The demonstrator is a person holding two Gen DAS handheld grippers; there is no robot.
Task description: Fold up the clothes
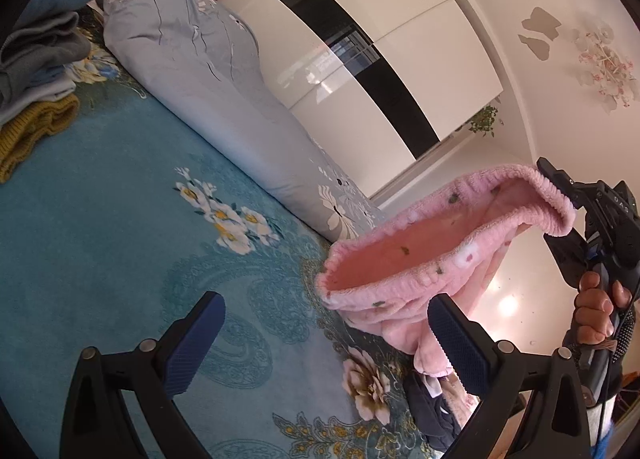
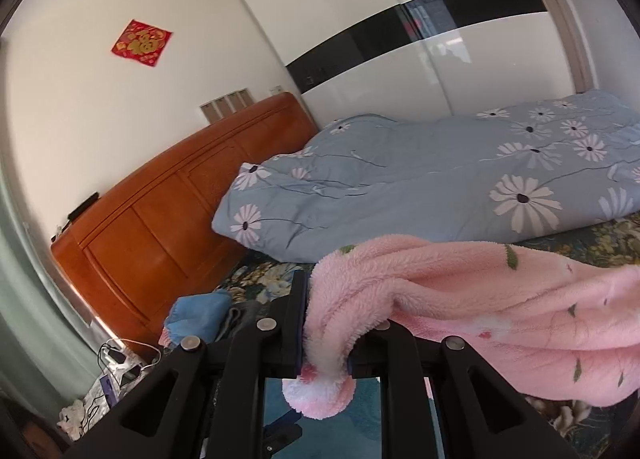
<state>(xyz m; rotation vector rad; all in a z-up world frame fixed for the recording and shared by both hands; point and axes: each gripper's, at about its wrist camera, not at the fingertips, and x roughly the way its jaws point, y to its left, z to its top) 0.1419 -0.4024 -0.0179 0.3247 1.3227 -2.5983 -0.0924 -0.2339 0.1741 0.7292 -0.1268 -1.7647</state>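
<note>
A pink fleece garment [image 1: 436, 255] with small flower prints hangs in the air over the bed, its elastic waistband open toward me. My right gripper [image 2: 326, 323] is shut on the waistband edge; the pink fleece [image 2: 480, 299] drapes to the right in the right wrist view. The right gripper also shows at the right of the left wrist view [image 1: 560, 195], held by a hand. My left gripper [image 1: 324, 339] is open and empty, just below the garment's lower waistband edge, its right finger [image 1: 456, 343] in front of the fabric.
The teal floral bedspread [image 1: 120, 239] lies below. A rolled grey-blue daisy duvet [image 1: 200, 71] runs along the far side. A stack of folded clothes [image 1: 36, 71] sits at the left. Dark clothes [image 1: 432, 407] lie under the garment. A wooden headboard [image 2: 160, 211] and white wardrobe [image 2: 400, 39] stand behind.
</note>
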